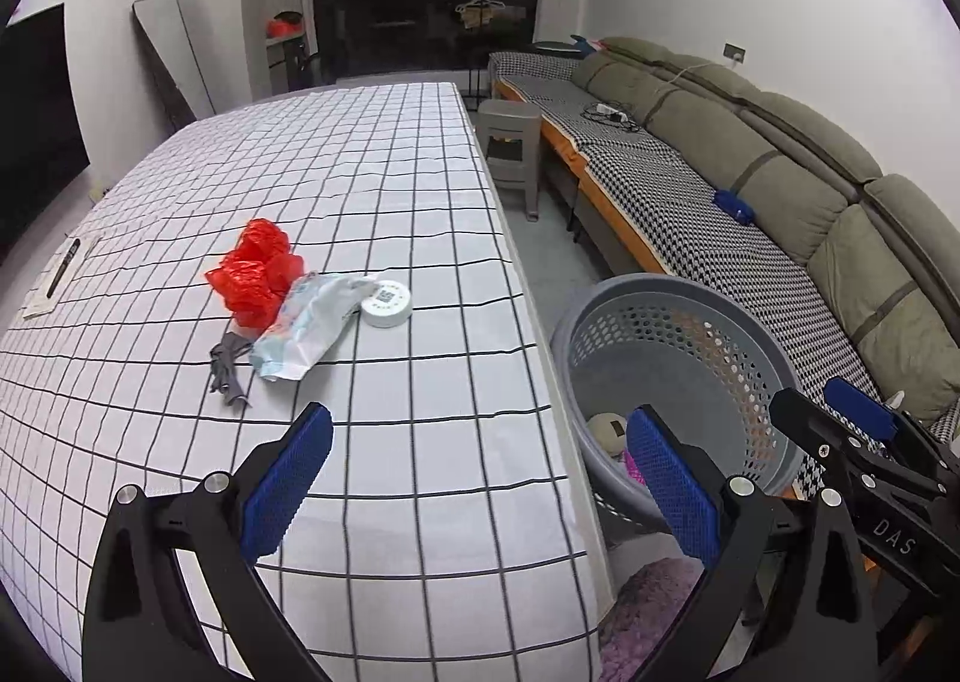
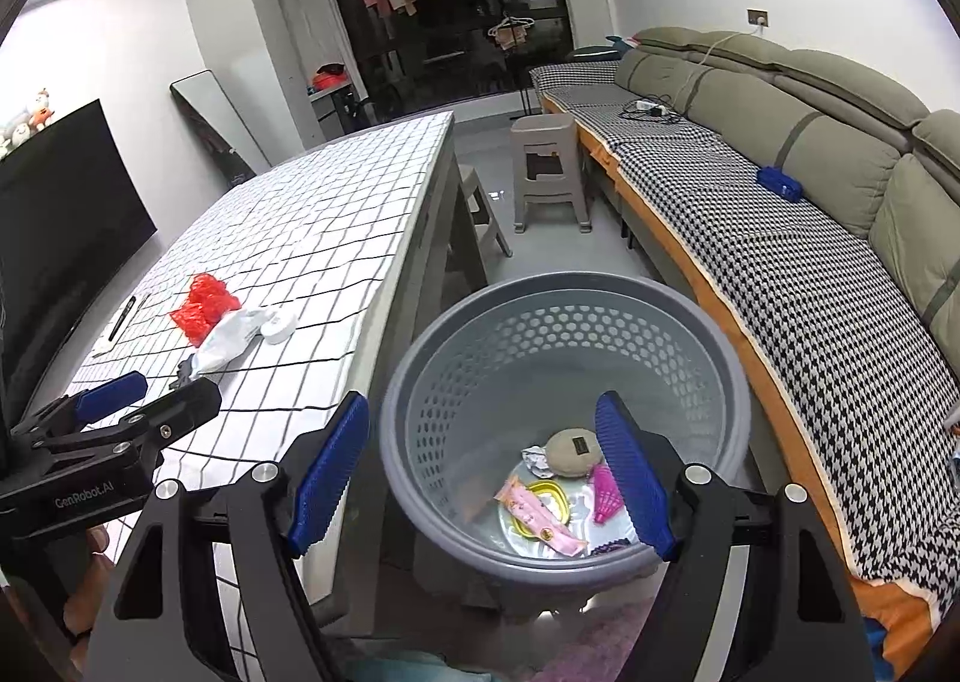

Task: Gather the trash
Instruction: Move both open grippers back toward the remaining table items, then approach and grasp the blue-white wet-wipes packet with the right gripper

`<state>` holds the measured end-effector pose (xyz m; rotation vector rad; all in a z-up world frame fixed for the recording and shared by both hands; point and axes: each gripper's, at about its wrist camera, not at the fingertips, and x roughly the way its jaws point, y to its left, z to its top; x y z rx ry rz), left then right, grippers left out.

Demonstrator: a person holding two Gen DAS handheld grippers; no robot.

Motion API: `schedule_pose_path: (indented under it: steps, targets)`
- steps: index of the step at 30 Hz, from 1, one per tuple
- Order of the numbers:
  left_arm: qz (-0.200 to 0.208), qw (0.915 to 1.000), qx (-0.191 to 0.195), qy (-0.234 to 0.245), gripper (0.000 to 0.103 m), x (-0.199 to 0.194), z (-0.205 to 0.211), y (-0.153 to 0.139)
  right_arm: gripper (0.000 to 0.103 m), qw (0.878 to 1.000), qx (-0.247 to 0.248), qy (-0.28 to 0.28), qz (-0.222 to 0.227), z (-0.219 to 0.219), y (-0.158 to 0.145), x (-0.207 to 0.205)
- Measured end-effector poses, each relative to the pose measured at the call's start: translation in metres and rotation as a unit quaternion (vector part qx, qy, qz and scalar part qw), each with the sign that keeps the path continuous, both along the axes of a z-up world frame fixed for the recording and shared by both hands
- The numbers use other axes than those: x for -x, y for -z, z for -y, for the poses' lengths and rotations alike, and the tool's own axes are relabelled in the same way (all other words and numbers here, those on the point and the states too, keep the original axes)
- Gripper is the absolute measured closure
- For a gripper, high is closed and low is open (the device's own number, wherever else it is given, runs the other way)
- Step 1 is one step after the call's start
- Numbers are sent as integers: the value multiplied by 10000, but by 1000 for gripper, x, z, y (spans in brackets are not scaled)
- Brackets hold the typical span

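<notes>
On the checked tablecloth (image 1: 390, 190) lie a crumpled red plastic bag (image 1: 255, 274), a pale wrapper (image 1: 306, 325), a white round tin (image 1: 387, 302) and a dark grey scrap (image 1: 228, 367). The same pile shows in the right wrist view (image 2: 207, 301). My left gripper (image 1: 480, 478) is open and empty over the table's near right edge, short of the pile. My right gripper (image 2: 483, 472) is open and empty above the grey perforated basket (image 2: 420, 382), which holds a beige lump (image 2: 570, 451), pink wrappers (image 2: 540, 517) and other trash. The basket (image 1: 600, 322) stands on the floor beside the table.
A pen on paper (image 1: 63, 268) lies at the table's left edge. A grey stool (image 1: 510, 147) stands beyond the table. A long sofa (image 1: 780, 190) with a houndstooth cover runs along the right wall. A TV (image 2: 54, 214) stands at the left.
</notes>
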<state>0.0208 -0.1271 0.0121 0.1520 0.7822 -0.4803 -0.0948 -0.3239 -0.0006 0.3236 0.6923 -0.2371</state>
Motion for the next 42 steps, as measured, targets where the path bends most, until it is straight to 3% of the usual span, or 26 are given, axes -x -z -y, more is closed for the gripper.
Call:
schedule_pose_path:
  steps: [21,42]
  targets:
    - [179,9943,23,-1053,6,-16,-76,-8,29,9974,42,-720,4,-43,1,-40]
    - [-58,9799,-419,-1951,6,-64,-130,16,29,9866,-25,-1609,-262,-93,20,-123]
